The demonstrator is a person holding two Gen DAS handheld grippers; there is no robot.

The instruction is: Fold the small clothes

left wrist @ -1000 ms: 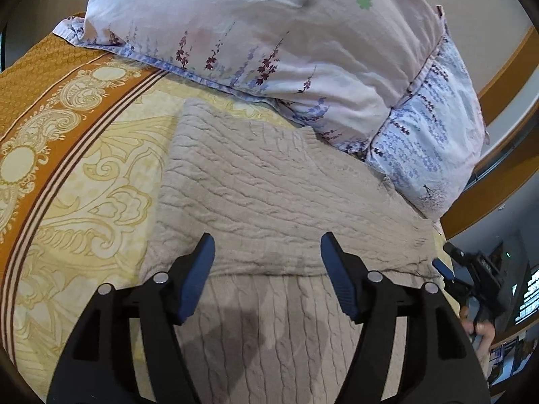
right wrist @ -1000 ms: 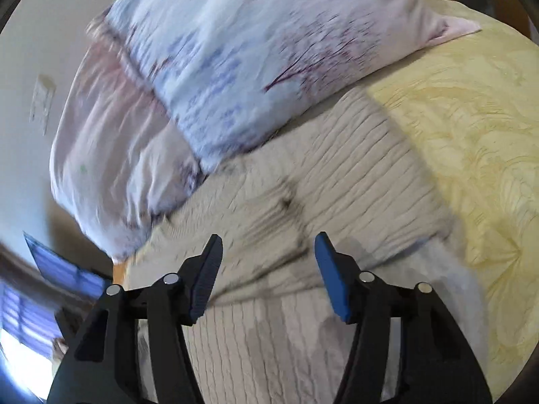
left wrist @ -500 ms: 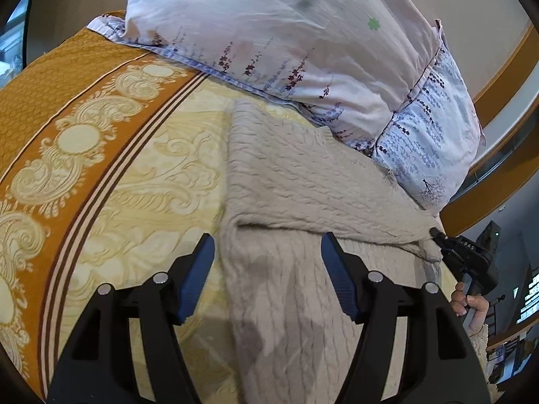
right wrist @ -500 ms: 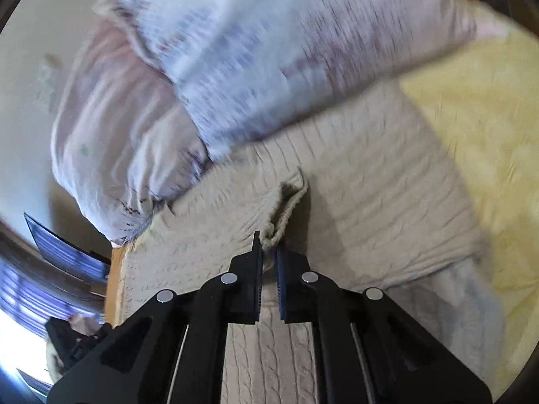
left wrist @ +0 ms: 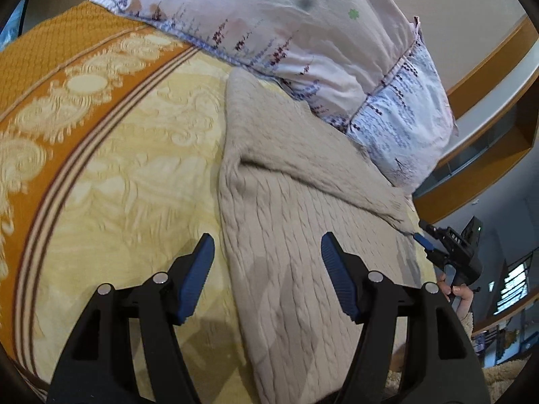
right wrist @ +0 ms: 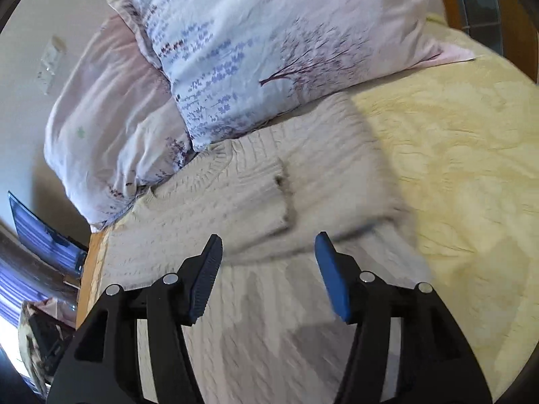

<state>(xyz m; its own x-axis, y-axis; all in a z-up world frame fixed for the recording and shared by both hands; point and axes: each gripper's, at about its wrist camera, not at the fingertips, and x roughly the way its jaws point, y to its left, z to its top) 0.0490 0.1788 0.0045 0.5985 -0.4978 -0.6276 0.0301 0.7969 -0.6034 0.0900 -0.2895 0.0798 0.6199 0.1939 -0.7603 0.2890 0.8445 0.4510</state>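
Observation:
A beige cable-knit sweater lies on the bed with its sleeves folded over the body. My left gripper hovers open above the sweater's left edge, nothing between its blue pads. In the right wrist view the sweater shows a folded sleeve lying across its upper part. My right gripper hangs above the sweater's lower part, jaws opening, nothing between them. The right gripper also shows at the sweater's far right edge in the left wrist view, held by a hand.
Two floral pillows lie against the sweater's top edge. The yellow bedspread spreads to the right, with an orange patterned border at the left. A wooden bed frame runs behind.
My left gripper slid left, from over the sweater's middle to its left edge. My right gripper pinched the folded sleeve's end half a second ago and has let it go and drawn back.

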